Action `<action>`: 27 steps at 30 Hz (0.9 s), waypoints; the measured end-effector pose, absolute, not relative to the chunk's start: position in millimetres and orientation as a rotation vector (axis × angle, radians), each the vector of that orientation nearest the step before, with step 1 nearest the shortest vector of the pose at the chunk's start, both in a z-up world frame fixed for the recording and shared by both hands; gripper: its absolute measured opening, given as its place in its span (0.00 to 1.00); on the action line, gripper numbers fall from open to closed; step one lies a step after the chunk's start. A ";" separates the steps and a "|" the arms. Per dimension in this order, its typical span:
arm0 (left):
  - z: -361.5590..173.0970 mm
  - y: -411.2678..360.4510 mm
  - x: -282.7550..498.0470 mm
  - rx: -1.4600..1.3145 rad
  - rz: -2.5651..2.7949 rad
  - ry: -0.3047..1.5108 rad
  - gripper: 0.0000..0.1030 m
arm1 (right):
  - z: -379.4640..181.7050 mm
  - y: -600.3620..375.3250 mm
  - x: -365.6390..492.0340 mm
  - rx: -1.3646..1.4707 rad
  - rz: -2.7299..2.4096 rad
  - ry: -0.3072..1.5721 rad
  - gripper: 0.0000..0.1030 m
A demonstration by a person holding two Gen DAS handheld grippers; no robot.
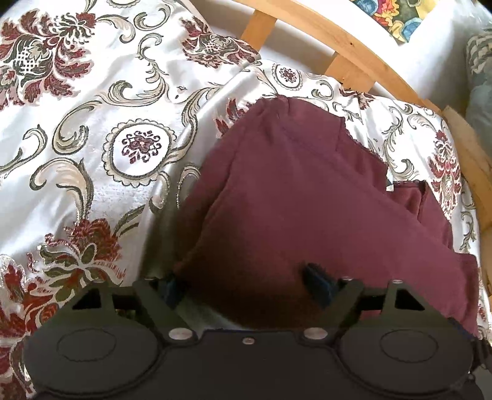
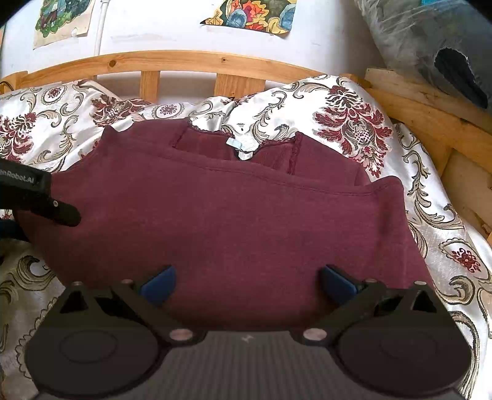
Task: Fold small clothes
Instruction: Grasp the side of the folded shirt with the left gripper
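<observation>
Garment: a small maroon knit top [image 2: 233, 221] with a scalloped lace neckline lies folded on the bed, its lower half doubled up over the upper part so that a hemmed edge runs across it just below the neck opening.
Neckline: it faces the headboard; a pale blue label [image 2: 243, 150] shows in the middle of the opening.
Bed cover: a shiny white satin spread [image 1: 101, 172] woven with dark red flowers and grey-green scrolls lies rumpled under and around the top.
Headboard: a pale wooden slatted frame [image 2: 184, 61] stands behind the bed against a white wall.
Wall: two bright paper pictures [image 2: 255, 15] are stuck above the frame.
Right side: a grey bundle wrapped in clear plastic [image 2: 430, 40] leans in the corner, beyond the wooden rail.
Left gripper [image 1: 243, 284]: black, with blue pads, it sits over the near left corner of the top; its jaws stand wide apart, one finger [image 1: 316, 280] resting on the maroon cloth and the other at the cloth's edge, pinching nothing. From the right wrist view its black finger tip [image 2: 66, 215] shows lying on the left edge of the garment.
Right gripper [image 2: 246, 284]: its jaws stand wide apart over the near edge of the top, both blue pads [image 2: 158, 284] clear of any fold, gripping nothing.
</observation>
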State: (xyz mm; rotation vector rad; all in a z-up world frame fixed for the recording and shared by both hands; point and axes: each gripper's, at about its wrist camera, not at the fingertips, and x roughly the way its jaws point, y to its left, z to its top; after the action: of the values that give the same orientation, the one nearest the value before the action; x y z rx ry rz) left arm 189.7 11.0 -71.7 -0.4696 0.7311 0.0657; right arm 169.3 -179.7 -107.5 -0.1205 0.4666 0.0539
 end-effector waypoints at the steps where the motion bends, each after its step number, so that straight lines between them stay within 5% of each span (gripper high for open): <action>1: -72.2 10.2 190.0 -0.464 0.068 0.728 0.81 | -107.5 -179.8 169.1 -0.119 0.055 0.467 1.00; 9: -71.4 9.4 193.0 -0.469 0.097 0.719 0.78 | -107.1 -180.9 169.7 -0.111 0.057 0.470 1.00; 18: -46.6 -13.0 193.2 -0.343 0.081 0.694 0.25 | -107.1 -180.6 169.9 -0.112 0.057 0.472 1.00; 27: -11.8 -38.5 191.8 -0.183 0.005 0.592 0.19 | -100.7 -188.6 173.0 -0.071 0.090 0.506 1.00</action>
State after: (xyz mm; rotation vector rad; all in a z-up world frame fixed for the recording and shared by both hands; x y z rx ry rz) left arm 191.8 -38.5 -11.8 -0.1833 0.5922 0.0048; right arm 173.0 -188.6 -100.7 -0.0712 0.5063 0.0902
